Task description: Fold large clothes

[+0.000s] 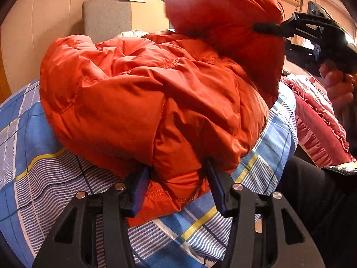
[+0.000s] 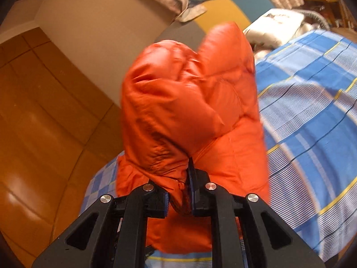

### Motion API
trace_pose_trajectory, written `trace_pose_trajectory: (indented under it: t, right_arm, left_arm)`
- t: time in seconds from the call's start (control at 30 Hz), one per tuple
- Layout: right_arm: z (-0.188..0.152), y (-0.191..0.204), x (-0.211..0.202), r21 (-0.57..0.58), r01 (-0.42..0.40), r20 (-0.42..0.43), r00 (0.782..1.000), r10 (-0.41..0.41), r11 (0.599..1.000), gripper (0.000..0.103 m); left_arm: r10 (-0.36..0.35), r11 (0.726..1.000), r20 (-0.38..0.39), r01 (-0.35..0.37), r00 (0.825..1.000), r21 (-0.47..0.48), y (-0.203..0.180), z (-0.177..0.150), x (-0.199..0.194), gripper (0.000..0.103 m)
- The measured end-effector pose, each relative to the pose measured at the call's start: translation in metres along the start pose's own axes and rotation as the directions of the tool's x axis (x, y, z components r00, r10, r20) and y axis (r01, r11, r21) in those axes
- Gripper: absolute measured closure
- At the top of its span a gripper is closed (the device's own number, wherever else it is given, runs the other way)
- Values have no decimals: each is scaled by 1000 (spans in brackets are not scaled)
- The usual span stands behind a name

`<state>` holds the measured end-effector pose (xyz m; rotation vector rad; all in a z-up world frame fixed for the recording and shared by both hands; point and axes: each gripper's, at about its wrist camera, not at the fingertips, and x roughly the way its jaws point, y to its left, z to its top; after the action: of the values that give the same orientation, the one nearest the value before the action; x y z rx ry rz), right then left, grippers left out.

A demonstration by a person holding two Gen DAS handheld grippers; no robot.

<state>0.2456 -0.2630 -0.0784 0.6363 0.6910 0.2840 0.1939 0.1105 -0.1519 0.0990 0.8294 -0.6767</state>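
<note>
An orange puffer jacket lies bunched on a bed with a blue checked sheet. My left gripper is low at the jacket's near edge, its jaws partly closed around a thick fold of it. My right gripper is shut on another fold of the jacket and holds that part lifted above the bed. In the left wrist view the right gripper shows at upper right, pinching the raised orange part.
A red ruffled quilt lies at the bed's right side. A grey headboard and a white pillow are at the far end. Wooden panels stand left of the bed. The sheet spreads right.
</note>
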Motion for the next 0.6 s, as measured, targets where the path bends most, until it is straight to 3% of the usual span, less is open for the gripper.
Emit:
trace_pose_trajectory:
  t: [0.13,0.3,0.6]
  right_arm:
    - [-15,15,10,-14,-19,-35,999,19,1000,91]
    - [-31,41,21,-126,-27,-86,996,17,992,93]
    - [-53,54,37,-168,-76,-174,984,46,983,93]
  left_arm:
    - [-12,1000,1,12,1000,-7,2,-1,1,55]
    - [-24,1000,2,24,1000,-16,4,0,1,56]
    - [-41,999,-2,41,999,-36,11,0,0,57]
